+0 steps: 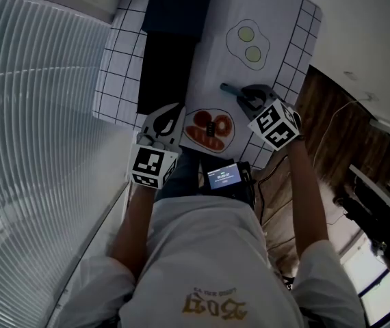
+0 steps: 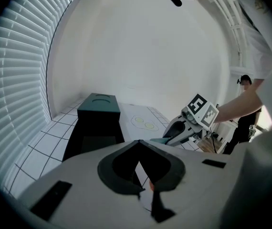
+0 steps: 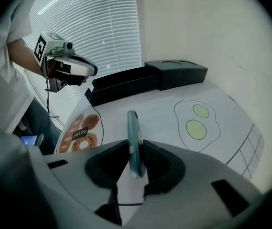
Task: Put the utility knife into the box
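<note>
We see the right gripper (image 3: 135, 150) closed narrowly on the utility knife (image 3: 133, 136): the blue-grey handle stands on its thin edge between the two jaws, and both jaws touch its sides. In the head view this gripper (image 1: 243, 94) is over the white mat (image 1: 212, 67), and the knife (image 1: 230, 88) points out from the jaws between the fried egg drawing (image 1: 248, 43) and the bread drawing (image 1: 209, 130). We cannot tell if the knife lies on the mat or is a little above it.

The knife is not in the black box (image 1: 164, 74). The box lies on the left side of the mat, apart from the knife. Its long part is open at the top (image 3: 121, 86) and has a closed block at the far end.

The left gripper (image 2: 137, 144) has its jaws together with nothing between them. In the head view it (image 1: 170, 117) is near the edge of the table (image 1: 120, 67), just beside the bread drawing and close to the near end of the box.

Window blinds (image 1: 31, 128) fill the left of the head view. A small device with a lit screen (image 1: 224, 176) is at the person's waist.
</note>
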A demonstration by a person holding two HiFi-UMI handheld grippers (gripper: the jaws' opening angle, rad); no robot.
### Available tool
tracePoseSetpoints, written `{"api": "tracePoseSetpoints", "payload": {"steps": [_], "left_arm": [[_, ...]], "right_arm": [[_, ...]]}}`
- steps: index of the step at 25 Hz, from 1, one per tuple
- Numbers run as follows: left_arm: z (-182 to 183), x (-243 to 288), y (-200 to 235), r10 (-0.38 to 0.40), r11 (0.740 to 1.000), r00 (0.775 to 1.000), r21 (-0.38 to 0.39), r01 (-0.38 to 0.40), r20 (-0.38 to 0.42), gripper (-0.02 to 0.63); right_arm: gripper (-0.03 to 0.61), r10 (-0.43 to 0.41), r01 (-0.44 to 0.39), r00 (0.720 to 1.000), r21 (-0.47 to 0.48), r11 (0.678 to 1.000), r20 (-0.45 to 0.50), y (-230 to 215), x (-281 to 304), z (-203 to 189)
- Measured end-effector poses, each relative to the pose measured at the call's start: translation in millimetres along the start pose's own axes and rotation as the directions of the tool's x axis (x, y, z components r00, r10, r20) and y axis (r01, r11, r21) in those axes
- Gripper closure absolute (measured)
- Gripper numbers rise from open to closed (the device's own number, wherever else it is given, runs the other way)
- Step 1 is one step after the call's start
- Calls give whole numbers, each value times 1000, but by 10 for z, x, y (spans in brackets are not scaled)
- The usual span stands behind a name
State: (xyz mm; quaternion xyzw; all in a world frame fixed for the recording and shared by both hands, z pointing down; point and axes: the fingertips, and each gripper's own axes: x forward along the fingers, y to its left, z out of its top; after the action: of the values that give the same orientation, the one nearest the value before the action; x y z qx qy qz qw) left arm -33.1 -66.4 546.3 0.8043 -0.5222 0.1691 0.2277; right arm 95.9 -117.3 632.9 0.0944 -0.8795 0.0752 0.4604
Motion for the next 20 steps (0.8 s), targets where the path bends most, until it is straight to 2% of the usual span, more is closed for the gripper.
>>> {"api": "tracePoseSetpoints", "payload": {"steps": [12, 20], "left_arm": [[183, -53, -49, -3, 999, 999, 35, 1, 37, 606], [368, -120, -136, -2, 998, 997, 66, -3, 72, 606]], "right_arm": [[483, -126, 115, 991, 180, 977, 53, 86, -338, -133], [483, -203, 170, 971, 236, 957, 123, 92, -666, -20]]}}
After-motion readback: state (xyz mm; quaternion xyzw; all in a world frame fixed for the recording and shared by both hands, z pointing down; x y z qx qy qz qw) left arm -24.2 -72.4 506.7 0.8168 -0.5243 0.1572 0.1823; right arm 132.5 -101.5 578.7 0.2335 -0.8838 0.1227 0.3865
